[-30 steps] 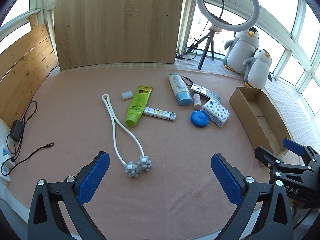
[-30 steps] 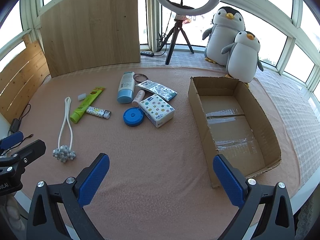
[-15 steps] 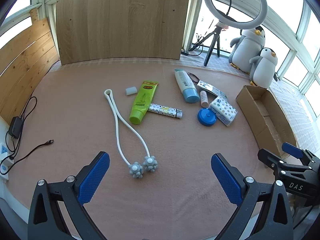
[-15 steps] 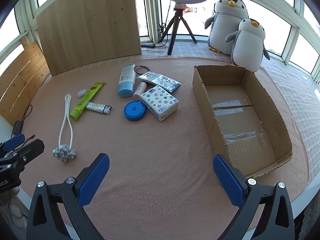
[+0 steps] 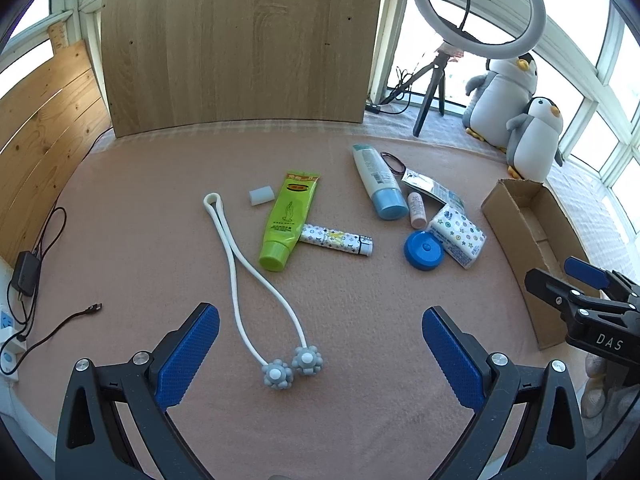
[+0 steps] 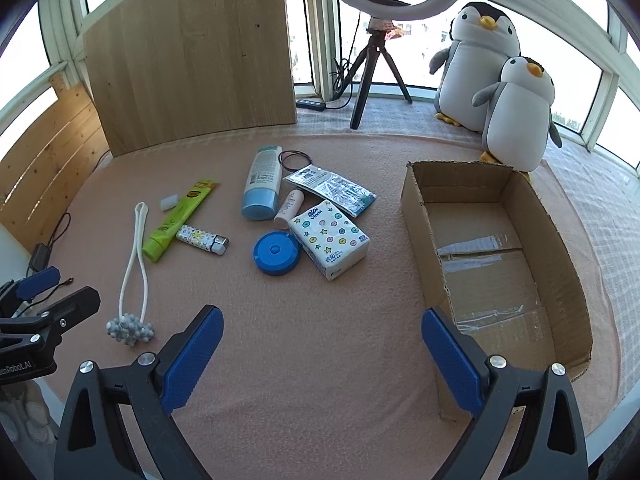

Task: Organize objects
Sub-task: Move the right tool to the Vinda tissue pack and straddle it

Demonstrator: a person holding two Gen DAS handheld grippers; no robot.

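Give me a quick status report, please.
Left gripper open, right gripper open, both empty. Cardboard box empty; items loose on mat. Nothing blocking.

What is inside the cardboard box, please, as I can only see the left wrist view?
Observer: Nothing lies in the cardboard box. Only tape strips show on its floor.
Operator: Thank you. Is the right hand-held gripper open?
Observer: Yes, the right hand-held gripper has its jaws wide apart and holds nothing.
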